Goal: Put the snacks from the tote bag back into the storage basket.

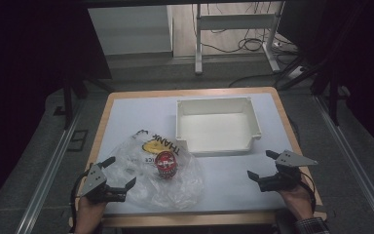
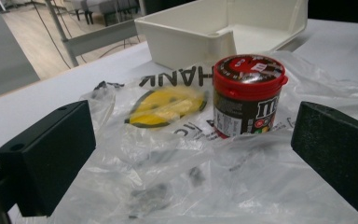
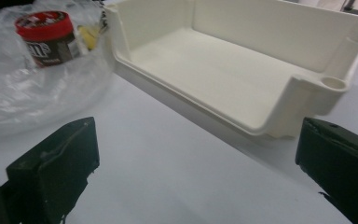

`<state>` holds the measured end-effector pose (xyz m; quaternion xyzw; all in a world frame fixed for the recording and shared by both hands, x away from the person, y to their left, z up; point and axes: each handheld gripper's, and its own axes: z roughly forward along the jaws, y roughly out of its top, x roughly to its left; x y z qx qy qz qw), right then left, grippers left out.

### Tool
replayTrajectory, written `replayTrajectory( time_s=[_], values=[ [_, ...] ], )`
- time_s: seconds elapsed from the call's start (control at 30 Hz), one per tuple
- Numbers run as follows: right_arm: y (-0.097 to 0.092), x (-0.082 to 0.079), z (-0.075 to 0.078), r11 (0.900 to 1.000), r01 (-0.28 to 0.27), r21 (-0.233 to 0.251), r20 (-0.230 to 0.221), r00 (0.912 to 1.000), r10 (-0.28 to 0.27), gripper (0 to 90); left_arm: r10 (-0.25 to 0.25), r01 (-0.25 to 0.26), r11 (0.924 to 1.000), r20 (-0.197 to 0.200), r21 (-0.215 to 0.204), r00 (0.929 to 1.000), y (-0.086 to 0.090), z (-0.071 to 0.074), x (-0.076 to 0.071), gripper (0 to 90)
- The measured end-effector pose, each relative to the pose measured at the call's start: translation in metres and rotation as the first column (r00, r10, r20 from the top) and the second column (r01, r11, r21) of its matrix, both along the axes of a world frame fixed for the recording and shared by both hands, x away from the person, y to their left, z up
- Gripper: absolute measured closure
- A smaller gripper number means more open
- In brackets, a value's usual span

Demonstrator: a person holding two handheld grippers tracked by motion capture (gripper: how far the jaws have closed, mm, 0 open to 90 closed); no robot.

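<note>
Candy tub (image 1: 166, 165) stands on crumpled bag (image 1: 185, 187), label partly unreadable; both grippers' jaws wide.

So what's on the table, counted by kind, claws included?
Bins: 1, white bin
Bags: 1, clear bag
Jars: 1, red-lidded jar
Claws: 2, left claw and right claw, both open
Total: 5

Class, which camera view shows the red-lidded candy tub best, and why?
The left gripper view: the candy tub stands close and upright, label readable. The high view shows it small, from above. The right gripper view shows it far off, blurred behind the plastic bag.
</note>
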<state>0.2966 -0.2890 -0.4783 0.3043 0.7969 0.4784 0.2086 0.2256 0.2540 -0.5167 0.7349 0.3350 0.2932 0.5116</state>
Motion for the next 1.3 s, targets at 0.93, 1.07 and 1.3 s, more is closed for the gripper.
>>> replayTrajectory(
  time_s=[0.93, 1.07, 1.3],
  values=[
    [0.005, 0.002, -0.004, 0.9971, -0.076, 0.003, -0.022, 0.9969, 0.076, 0.0, 0.014, -0.013, 0.9998, 0.016, -0.015, 0.9998, 0.003, 0.001, -0.001, 0.1],
    [0.007, 0.003, -0.004, 0.9958, -0.092, 0.002, -0.031, 0.9953, 0.092, 0.0, 0.014, -0.014, 0.9998, 0.015, -0.015, 0.9998, 0.003, 0.001, -0.001, 0.1],
    [0.009, 0.004, -0.004, 0.9946, -0.103, 0.012, -0.024, 0.9943, 0.104, 0.0, 0.014, -0.013, 0.9998, 0.016, -0.015, 0.9998, 0.003, 0.001, -0.001, 0.1]
  ],
)
